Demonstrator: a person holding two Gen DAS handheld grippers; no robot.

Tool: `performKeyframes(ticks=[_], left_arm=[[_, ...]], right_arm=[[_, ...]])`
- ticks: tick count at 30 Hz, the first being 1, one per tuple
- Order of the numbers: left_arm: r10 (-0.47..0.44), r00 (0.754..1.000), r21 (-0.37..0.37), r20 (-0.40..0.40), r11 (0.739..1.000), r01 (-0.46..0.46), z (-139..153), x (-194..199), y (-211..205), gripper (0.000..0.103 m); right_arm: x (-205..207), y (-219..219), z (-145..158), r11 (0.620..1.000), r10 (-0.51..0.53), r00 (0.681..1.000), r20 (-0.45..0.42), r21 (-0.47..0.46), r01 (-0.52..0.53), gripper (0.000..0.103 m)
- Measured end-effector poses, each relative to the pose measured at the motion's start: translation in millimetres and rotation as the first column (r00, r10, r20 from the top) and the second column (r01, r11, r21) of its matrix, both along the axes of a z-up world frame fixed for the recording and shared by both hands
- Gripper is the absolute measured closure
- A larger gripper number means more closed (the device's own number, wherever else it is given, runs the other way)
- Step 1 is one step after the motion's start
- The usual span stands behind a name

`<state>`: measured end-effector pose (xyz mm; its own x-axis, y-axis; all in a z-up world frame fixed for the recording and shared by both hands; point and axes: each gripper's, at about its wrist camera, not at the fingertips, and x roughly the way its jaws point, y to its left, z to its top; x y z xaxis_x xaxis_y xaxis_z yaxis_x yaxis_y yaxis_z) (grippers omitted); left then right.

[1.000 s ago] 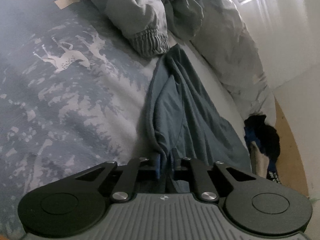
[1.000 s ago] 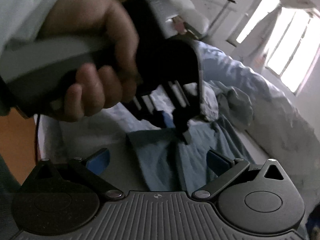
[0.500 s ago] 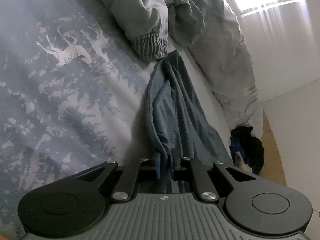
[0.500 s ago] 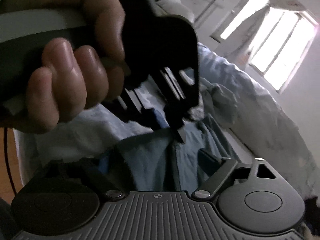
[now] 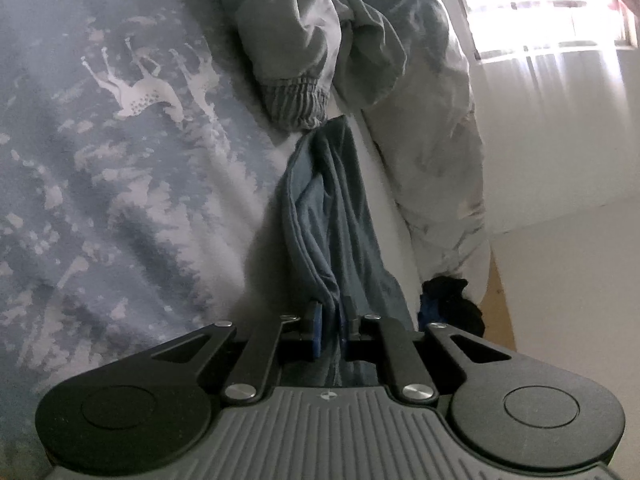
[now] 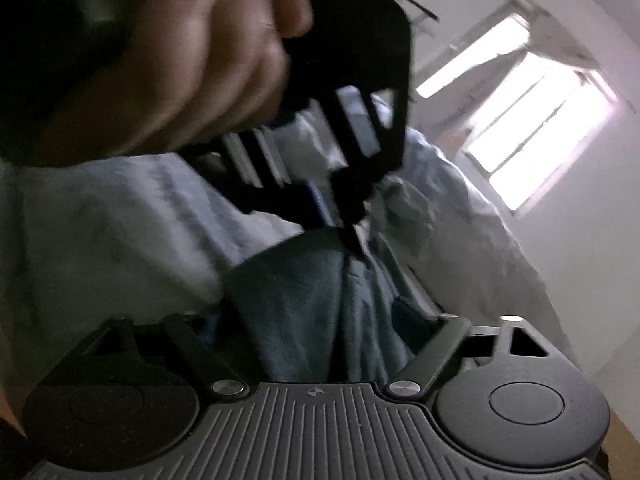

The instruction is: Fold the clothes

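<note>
A blue-grey garment (image 5: 332,208) lies bunched in a long strip on the bed. My left gripper (image 5: 332,320) is shut on its near end, with folds of cloth pinched between the blue pads. In the right wrist view a hand (image 6: 192,60) holds that left gripper (image 6: 348,236) above, and the garment (image 6: 296,300) hangs down from it. My right gripper (image 6: 312,320) sits just below, and its jaws are closing with the cloth between them. I cannot see its pads pressing the cloth.
A deer-print blue bedsheet (image 5: 120,160) covers the bed at left. Grey clothing with an elastic cuff (image 5: 296,100) and a pale duvet (image 5: 432,140) lie beyond the garment. A dark item (image 5: 452,304) sits on the floor by the bed edge. A bright window (image 6: 532,128) is at right.
The right gripper's jaws have narrowed and it has come in close under the left gripper, so the cloth now fills the gap. The left gripper rolled a little and keeps its grip.
</note>
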<state>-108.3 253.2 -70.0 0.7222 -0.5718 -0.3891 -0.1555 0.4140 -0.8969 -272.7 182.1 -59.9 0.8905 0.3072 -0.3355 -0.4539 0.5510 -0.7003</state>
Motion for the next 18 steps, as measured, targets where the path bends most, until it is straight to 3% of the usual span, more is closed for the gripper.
performKeyframes(ticks=[1,2,3,5,13,14,15,17,18], left_arm=[[-0.001,1.0,0.002,-0.001,1.0,0.001,0,0,0,0.091],[-0.001,1.0,0.003,-0.002,1.0,0.001,0,0,0,0.09],[0.002,1.0,0.002,-0.001,1.0,-0.002,0,0,1,0.088],[0.008,1.0,0.004,-0.001,1.0,-0.008,0,0,1,0.083],[0.017,1.0,0.023,-0.008,1.0,-0.017,0,0,3,0.083],[0.022,1.0,0.026,-0.012,0.999,-0.022,0,0,4,0.082],[0.028,0.999,0.028,-0.015,0.999,-0.027,-1,-1,5,0.077],[0.048,0.999,0.019,-0.01,0.999,-0.048,-1,-3,9,0.062],[0.059,0.998,0.014,-0.003,0.998,-0.058,-1,-4,12,0.048]], right_arm=[[-2,0,0,1.0,0.014,1.0,-0.018,-0.006,-0.014,0.046],[-2,1,-1,1.0,0.014,0.999,-0.04,-0.011,-0.015,0.061],[-3,2,-2,1.0,0.009,0.999,-0.052,-0.016,-0.01,0.066],[-2,0,-1,1.0,-0.002,0.998,-0.07,-0.009,0.002,0.068],[-3,-18,11,0.999,-0.021,0.993,-0.12,0.025,0.024,0.071],[-3,-20,13,0.999,-0.014,0.991,-0.133,0.031,0.018,0.081],[-4,-22,16,0.999,-0.006,0.989,-0.147,0.038,0.012,0.095],[-4,-28,23,0.998,-0.001,0.982,-0.188,0.061,0.012,0.096],[-1,-32,26,0.996,0.008,0.976,-0.218,0.085,0.011,0.097]])
